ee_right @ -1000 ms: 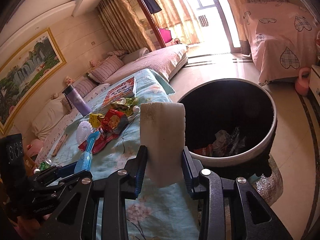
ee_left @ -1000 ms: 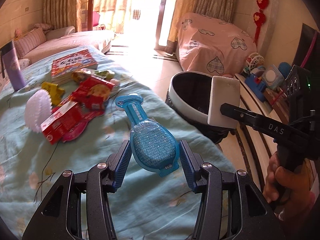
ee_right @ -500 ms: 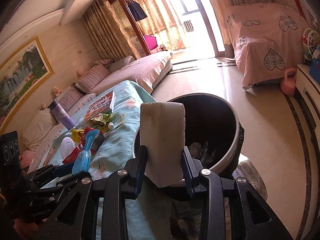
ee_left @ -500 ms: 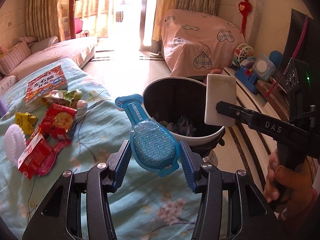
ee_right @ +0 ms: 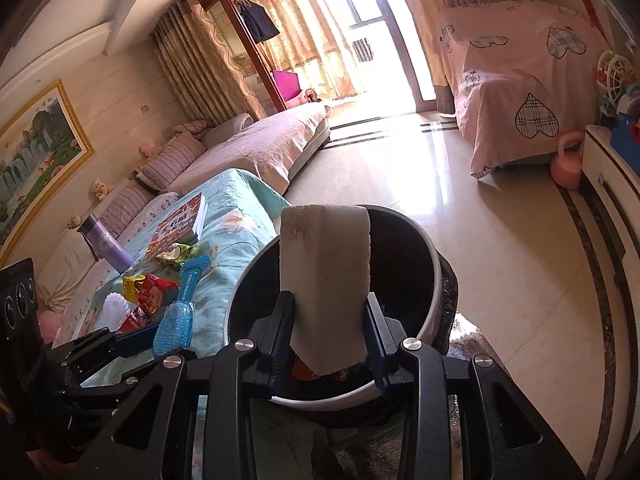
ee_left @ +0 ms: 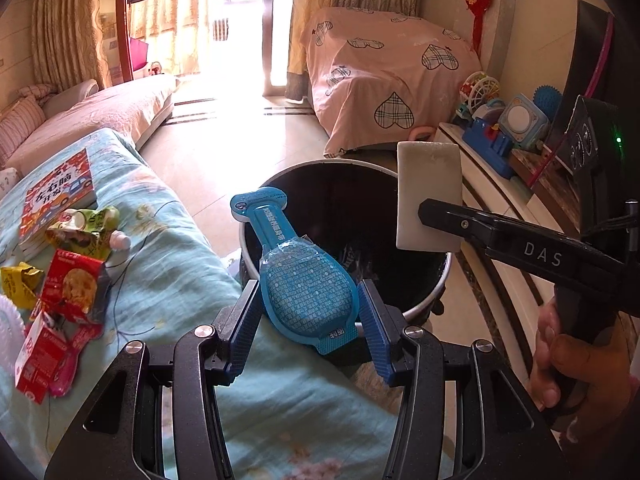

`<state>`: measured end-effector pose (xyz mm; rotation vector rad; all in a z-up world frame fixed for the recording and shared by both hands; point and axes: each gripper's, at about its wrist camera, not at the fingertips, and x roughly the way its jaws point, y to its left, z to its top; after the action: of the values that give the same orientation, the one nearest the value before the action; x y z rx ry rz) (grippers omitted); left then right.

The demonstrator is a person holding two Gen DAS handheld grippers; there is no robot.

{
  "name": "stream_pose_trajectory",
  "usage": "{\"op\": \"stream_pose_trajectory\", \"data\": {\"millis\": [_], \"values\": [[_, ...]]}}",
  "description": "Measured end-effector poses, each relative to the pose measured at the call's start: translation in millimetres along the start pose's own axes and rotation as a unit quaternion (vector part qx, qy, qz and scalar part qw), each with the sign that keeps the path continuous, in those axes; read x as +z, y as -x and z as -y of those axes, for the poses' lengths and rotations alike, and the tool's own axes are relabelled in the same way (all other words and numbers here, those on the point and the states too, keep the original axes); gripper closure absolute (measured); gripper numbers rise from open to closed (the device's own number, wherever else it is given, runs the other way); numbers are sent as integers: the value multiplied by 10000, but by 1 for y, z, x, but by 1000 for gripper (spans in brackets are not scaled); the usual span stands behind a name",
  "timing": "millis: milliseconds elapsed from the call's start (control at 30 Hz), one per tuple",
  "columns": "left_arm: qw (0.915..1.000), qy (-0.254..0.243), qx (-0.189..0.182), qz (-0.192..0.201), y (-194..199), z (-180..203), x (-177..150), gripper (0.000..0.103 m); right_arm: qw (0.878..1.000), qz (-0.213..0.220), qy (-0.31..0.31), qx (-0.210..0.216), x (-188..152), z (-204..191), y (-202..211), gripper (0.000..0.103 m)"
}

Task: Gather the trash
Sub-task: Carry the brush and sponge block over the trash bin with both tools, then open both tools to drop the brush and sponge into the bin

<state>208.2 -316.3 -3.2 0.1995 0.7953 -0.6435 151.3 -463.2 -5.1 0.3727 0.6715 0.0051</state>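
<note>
The left gripper (ee_left: 307, 334) pinches a blue plastic package (ee_left: 298, 276) by its wide lower end, one blue pad on each side of it. The narrow neck of the package points up and away, and in the left wrist view it lies in front of the near left rim of the trash bin (ee_left: 430, 300). The bin is round, with a white rim and a dark inside, and it stands on the floor just beside the right edge of the table with a light blue flowered cloth (ee_left: 192, 280). Some crumpled trash lies at its bottom.

The right gripper (ee_right: 329, 334) is closed on a white sponge block (ee_right: 325, 276), which stands upright between the two pads. In the right wrist view the block is in front of the opening of the bin. In the left wrist view the same block shows at the right, over the far right part of the bin, and a hand (ee_left: 576, 364) holds the black handle of this gripper.

More trash lies on the cloth at the left: a red snack bag (ee_left: 74, 286), a red and white carton (ee_left: 38, 354), a yellow wrapper (ee_left: 18, 284) and a green wrapper (ee_left: 86, 230). Farther away lies a children's book (ee_left: 58, 192). A purple bottle (ee_right: 105, 244) stands at the far left of the table.
</note>
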Motion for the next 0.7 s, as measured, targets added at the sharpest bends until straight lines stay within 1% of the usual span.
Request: {"op": "stream_pose_trajectory", "data": {"millis": [200, 467, 633, 700], "values": [[10000, 4, 20, -84, -15, 1, 8, 55, 9999, -152, 25, -24, 5, 9, -11, 68], [9998, -4, -7, -196, -29, -1, 16, 55, 9994, -309, 122, -34, 14, 10, -22, 67], [9995, -71, -51, -297, -36, 1, 19, 53, 9993, -364, 113, -66, 15, 14, -27, 64], [9994, -48, -66, -348, -38, 0, 20, 52, 9993, -379, 36, -58, 17, 18, -28, 56]]}}
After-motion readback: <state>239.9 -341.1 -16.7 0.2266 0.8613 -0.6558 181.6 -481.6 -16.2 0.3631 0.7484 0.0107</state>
